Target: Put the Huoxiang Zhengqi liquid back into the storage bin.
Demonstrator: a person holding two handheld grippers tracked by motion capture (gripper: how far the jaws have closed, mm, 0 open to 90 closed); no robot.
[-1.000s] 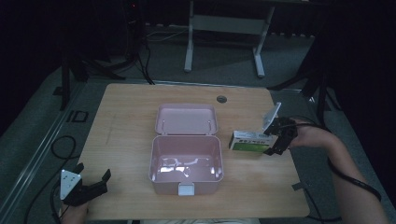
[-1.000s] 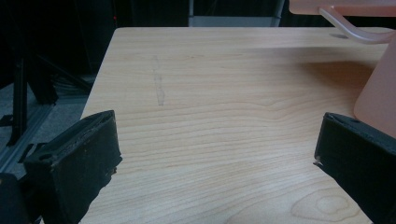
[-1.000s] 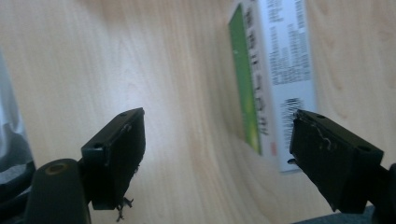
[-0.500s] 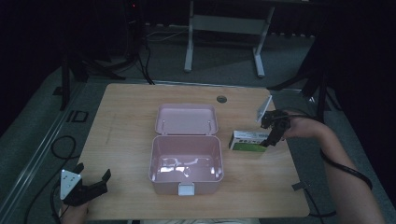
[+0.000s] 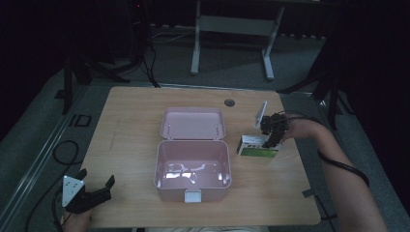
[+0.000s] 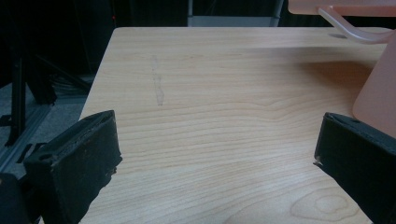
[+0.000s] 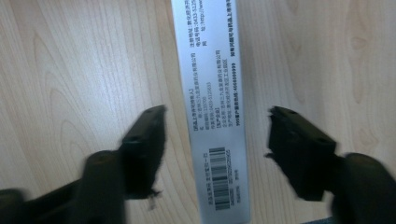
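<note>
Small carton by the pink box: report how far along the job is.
Done: the pink box stands open, lid back. In hand: the right tongs straddle the small carton on the table and have just been closing, pads not yet touching. Left: gripping it and lifting it, probably into the box.

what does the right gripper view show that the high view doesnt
The right gripper view alone gives the barcode and small print on the carton's narrow side, with a gap between it and each jaw as they have just been closing. The high view alone gives the open pink box and the left gripper. Both show the carton, right gripper and table.
</note>
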